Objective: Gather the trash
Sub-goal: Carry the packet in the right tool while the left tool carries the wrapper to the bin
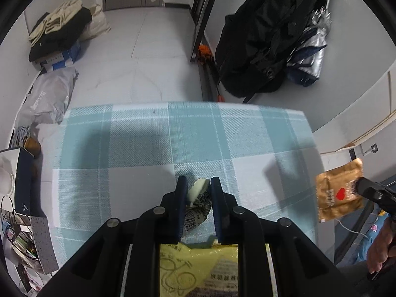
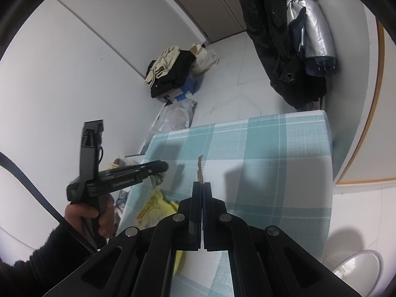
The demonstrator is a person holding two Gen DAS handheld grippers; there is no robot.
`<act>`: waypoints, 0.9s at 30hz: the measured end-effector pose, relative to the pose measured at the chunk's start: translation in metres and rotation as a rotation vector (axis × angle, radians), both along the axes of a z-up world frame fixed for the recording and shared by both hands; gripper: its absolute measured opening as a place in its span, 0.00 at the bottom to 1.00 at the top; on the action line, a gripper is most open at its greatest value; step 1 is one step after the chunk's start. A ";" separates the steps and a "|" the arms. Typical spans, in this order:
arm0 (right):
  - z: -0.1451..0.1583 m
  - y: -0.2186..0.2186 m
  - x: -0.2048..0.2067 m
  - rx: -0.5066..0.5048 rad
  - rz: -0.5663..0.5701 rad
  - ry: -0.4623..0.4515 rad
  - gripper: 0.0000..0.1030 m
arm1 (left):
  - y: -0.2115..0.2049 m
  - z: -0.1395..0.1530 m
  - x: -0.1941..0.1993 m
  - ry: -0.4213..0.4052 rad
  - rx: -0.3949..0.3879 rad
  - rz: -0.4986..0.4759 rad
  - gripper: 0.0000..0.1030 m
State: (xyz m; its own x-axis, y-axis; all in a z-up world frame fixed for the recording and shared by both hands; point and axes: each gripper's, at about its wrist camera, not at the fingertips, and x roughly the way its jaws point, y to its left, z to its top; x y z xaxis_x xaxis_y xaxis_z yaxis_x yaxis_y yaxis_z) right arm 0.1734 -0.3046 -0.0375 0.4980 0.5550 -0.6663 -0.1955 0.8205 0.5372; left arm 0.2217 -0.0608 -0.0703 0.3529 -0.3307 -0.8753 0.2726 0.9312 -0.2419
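My left gripper (image 1: 198, 185) is shut on a crumpled white wrapper with black print (image 1: 198, 204) and holds it above the teal checked table (image 1: 148, 148). A yellow plastic bag (image 1: 198, 267) lies under the gripper at the table's near edge; it also shows in the right wrist view (image 2: 153, 210). My right gripper (image 2: 202, 185) is shut on a flat gold packet with a red heart, seen edge-on (image 2: 200, 170). The same packet (image 1: 339, 189) shows in the left wrist view, off the table's right edge. The left gripper (image 2: 158, 168) shows at left in the right wrist view.
A white bin (image 2: 358, 269) stands on the floor at lower right of the table. Dark coats and a silver umbrella (image 1: 269, 37) hang beyond the table. Clothes on a box (image 1: 59, 32) and a grey bag (image 1: 47, 96) sit at left. A cluttered box (image 1: 24, 222) stands beside the table's left.
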 end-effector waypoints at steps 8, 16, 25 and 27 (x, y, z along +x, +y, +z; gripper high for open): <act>0.013 0.011 -0.015 0.009 -0.019 -0.032 0.00 | 0.004 0.037 -0.021 -0.113 -0.062 0.026 0.14; 0.030 0.021 -0.041 0.007 -0.046 -0.085 0.00 | 0.014 0.062 -0.053 -0.204 -0.104 0.040 0.14; 0.033 0.031 -0.088 0.023 -0.088 -0.096 0.00 | 0.027 0.082 -0.095 -0.239 -0.161 0.057 0.14; 0.033 0.035 -0.097 0.021 -0.082 -0.096 0.00 | 0.030 0.083 -0.105 -0.246 -0.166 0.072 0.14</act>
State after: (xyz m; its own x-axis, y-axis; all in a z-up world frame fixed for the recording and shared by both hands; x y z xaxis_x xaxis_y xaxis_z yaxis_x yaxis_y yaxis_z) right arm 0.0763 -0.2694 -0.0050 0.6032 0.5233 -0.6019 -0.1795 0.8244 0.5368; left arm 0.1164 -0.0307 0.0131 0.5748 -0.4283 -0.6972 0.2767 0.9036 -0.3270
